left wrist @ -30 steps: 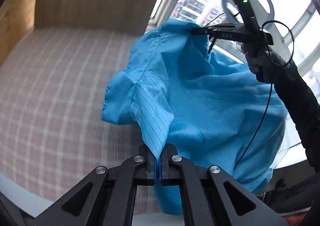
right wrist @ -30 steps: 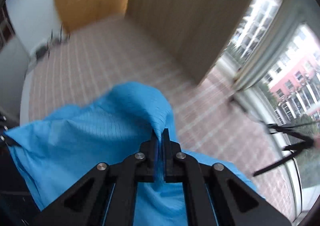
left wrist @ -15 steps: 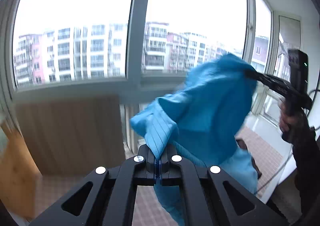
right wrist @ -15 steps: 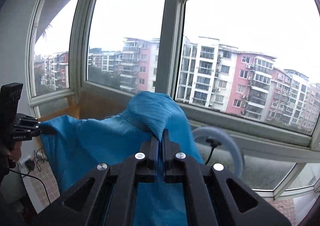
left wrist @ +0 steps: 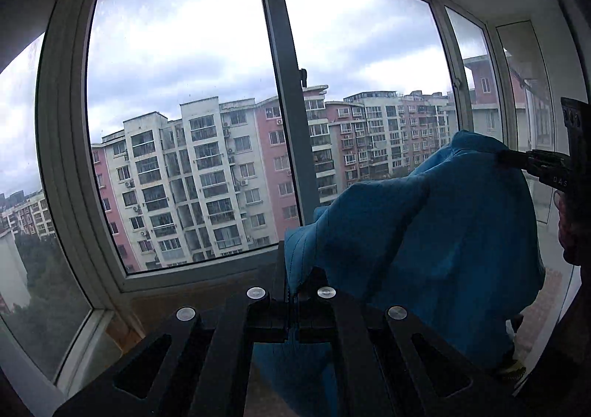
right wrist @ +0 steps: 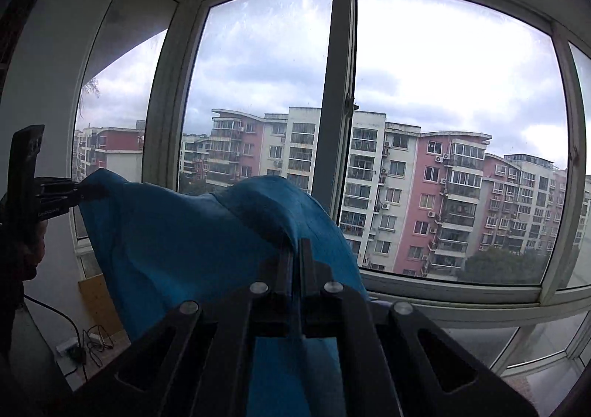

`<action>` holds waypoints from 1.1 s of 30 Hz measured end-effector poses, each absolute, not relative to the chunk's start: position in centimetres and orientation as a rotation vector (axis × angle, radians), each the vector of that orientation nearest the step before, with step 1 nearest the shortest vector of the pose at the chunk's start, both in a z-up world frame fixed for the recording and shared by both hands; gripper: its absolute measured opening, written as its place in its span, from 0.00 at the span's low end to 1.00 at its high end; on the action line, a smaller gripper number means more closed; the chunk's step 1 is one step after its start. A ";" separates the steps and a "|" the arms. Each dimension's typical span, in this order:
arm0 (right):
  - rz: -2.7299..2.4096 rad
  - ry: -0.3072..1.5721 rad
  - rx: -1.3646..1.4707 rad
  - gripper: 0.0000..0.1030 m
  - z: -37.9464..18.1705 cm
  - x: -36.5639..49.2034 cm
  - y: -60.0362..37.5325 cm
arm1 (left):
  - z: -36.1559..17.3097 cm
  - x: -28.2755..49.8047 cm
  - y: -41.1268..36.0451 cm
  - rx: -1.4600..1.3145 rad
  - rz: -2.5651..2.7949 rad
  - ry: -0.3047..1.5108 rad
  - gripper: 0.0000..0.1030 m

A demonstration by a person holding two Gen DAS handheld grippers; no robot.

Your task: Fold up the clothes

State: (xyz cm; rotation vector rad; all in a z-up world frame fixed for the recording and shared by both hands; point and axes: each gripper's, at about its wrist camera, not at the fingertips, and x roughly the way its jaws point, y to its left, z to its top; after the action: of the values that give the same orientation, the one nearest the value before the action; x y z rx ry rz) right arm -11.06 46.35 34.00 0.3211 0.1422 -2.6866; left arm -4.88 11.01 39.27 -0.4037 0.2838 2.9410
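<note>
**A:** And there it was, the blue garment (left wrist: 436, 232) up in the air in front of the window (left wrist: 177, 84), strung between the two tools!

**B:** Who had what?

**A:** The left gripper (left wrist: 291, 291) had its fingers pressed together on a seamed edge of the cloth, with fabric poking out between the tips. The right gripper (right wrist: 295, 269) was the same story, jaws pinched on a raised fold (you could see a hump of blue rising just past them).

**B:** And the rest of the cloth?

**A:** It sagged between the two holds and draped down below them. From the left wrist view the right gripper (left wrist: 517, 158) reached in from the right edge and bit the top of the cloth; from the right wrist view the left gripper (right wrist: 86, 191) did likewise from the left edge.

**B:** Anything behind?

**A:** Pink and white apartment blocks (right wrist: 424, 195) under a cloudy sky. A cable (right wrist: 88, 343) lay on the floor at lower left.
</note>
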 end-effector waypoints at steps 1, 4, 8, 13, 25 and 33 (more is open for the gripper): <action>-2.671 0.130 0.360 0.02 32.7 -11.4 45.6 | 37.7 -4.8 10.5 -0.455 2.929 0.312 0.00; -2.620 0.095 0.476 0.02 28.7 -12.5 43.2 | 30.5 -6.7 9.4 -0.666 2.887 0.348 0.00; -2.472 0.063 0.761 0.02 16.5 -15.5 39.0 | 15.7 -10.8 5.9 -1.069 2.780 0.261 0.00; -2.159 0.101 1.286 0.04 -5.1 -18.4 34.8 | -6.2 -11.7 -0.7 -1.701 2.604 -0.049 0.00; -2.095 0.272 1.371 0.55 -11.9 -22.9 36.4 | -17.9 -8.8 -4.0 -1.938 2.449 -0.256 0.00; -1.748 0.593 1.287 0.56 -14.5 -29.7 26.9 | -17.1 -9.7 -4.3 -1.919 2.420 -0.288 0.00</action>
State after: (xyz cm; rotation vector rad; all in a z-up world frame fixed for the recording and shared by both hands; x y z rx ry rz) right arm -29.71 26.93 -14.48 1.2868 0.5928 -1.7481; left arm -9.68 -4.33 -17.13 -1.9185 -0.2879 2.4203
